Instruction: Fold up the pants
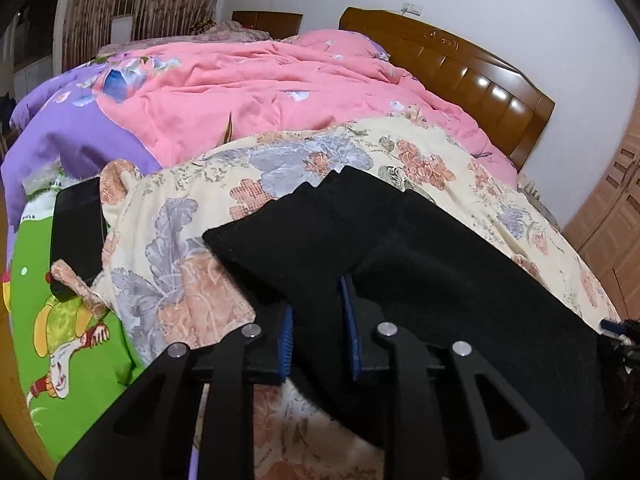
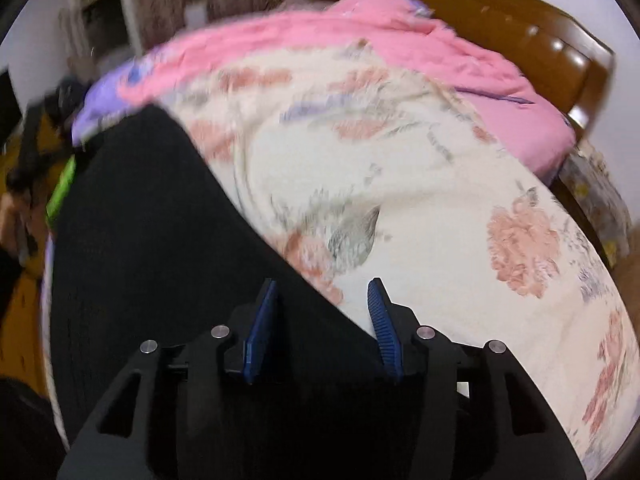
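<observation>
The black pants [image 1: 400, 248] lie folded in layers on the cream floral bedspread [image 1: 224, 216]. My left gripper [image 1: 318, 308] has its blue pads on either side of a pants edge, and black cloth runs between them; it looks shut on the pants. In the right wrist view the pants [image 2: 152, 240] cover the lower left. My right gripper [image 2: 324, 300] has its blue pads wide apart over the pants' right edge, open, with cloth lying under and between them. The right wrist view is blurred by motion.
A pink quilt [image 1: 256, 80] is heaped at the far side against a wooden headboard [image 1: 472, 80]. A dark phone [image 1: 78, 232] lies on a green cartoon sheet [image 1: 60, 368] at left. The other gripper [image 1: 620, 332] shows at the right edge. Wardrobe doors [image 1: 616, 216] stand at right.
</observation>
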The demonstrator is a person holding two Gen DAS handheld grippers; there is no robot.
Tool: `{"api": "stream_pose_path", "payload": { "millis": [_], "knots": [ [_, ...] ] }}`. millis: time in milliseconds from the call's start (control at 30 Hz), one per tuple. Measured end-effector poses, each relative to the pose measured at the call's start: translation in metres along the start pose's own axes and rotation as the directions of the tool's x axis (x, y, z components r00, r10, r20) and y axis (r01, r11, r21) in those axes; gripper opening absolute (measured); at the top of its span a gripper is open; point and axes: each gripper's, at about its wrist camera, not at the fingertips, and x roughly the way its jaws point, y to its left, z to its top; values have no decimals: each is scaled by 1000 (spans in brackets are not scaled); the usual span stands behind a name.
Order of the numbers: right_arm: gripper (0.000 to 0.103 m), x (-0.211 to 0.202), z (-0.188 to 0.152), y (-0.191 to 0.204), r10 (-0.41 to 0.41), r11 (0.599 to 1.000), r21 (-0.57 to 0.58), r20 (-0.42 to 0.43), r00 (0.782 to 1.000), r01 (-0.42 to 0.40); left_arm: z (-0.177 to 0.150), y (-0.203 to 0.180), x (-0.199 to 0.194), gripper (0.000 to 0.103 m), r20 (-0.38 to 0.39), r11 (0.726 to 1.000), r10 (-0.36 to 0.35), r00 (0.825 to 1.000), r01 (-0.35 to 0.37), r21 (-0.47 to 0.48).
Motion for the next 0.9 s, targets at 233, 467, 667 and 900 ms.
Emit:
{"api": "stream_pose_path", "payload": {
  "millis": [233,467,667,900],
  "knots": [
    [49,25,5,60,61,991,-111,-66,996,-68,2,10,-9,36,19,997,-17,1000,18,-72],
    [53,3,9,71,-2,998,-70,-17,1000,0,7,36,-56,75,121,985,95,988,-76,-155],
    [77,-15,-13,96,-136,989,-53,-17,991,134,0,-31,-55,86,94,995,-82,992,77,61],
    [88,-29,-62,91,-235,971,21,-110,966,239,-28,-88,20,95,-99,958,21,995,8,287]
  ]
}}
